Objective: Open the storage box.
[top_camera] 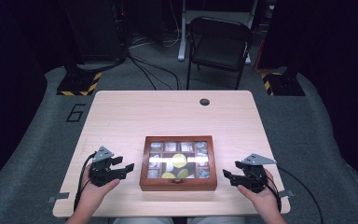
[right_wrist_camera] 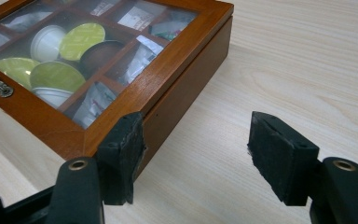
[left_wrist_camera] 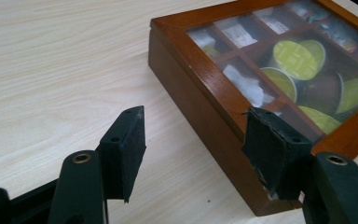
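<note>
High view, and both tools sit low on the pale wood table [top_camera: 135, 112]: left gripper [top_camera: 127, 168] at 9 o'clock of the wooden box [top_camera: 177, 163], right gripper [top_camera: 229, 176] at 3 o'clock, jaws spread wide on each, nothing held. Box sits closed at centre, its glass lid showing square compartments with green-topped round capsules [top_camera: 179, 160] and paper sachets [right_wrist_camera: 135, 18].
</note>
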Action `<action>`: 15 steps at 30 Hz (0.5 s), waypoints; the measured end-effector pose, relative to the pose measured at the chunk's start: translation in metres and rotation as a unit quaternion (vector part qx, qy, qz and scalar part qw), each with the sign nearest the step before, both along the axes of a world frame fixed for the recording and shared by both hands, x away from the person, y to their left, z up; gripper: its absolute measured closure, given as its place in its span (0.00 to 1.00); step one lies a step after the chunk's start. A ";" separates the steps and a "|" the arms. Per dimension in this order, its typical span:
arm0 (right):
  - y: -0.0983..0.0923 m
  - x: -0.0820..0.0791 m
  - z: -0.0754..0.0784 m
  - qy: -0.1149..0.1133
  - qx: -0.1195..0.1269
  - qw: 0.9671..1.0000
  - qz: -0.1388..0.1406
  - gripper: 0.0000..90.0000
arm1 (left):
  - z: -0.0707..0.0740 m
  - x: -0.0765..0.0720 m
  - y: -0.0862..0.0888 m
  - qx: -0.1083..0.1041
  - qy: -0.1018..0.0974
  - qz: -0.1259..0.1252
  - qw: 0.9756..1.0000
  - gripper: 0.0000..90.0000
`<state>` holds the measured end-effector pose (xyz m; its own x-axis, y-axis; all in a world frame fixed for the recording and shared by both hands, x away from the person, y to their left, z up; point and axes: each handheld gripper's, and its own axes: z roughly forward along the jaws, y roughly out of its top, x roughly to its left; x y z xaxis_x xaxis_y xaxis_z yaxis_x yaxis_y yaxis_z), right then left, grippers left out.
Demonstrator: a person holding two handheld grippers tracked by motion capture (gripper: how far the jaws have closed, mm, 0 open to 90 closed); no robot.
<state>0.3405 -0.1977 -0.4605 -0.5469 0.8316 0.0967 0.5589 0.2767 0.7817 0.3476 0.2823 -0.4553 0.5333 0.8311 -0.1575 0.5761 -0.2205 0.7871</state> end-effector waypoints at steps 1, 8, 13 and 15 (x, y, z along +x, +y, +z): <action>0.000 -0.001 0.000 0.004 0.001 1.000 0.001 0.39 | 0.000 -0.002 -0.001 0.004 -0.002 -0.004 1.000 0.43; 0.003 -0.006 -0.001 0.010 0.004 1.000 0.018 0.43 | -0.006 -0.010 -0.004 0.002 -0.001 -0.014 1.000 0.43; 0.008 -0.013 -0.001 0.003 -0.004 1.000 0.025 0.43 | -0.008 -0.016 -0.005 -0.008 0.007 -0.020 1.000 0.44; 0.011 -0.017 -0.001 0.005 0.000 0.999 0.033 0.43 | -0.008 -0.020 -0.006 -0.010 0.006 -0.025 1.000 0.45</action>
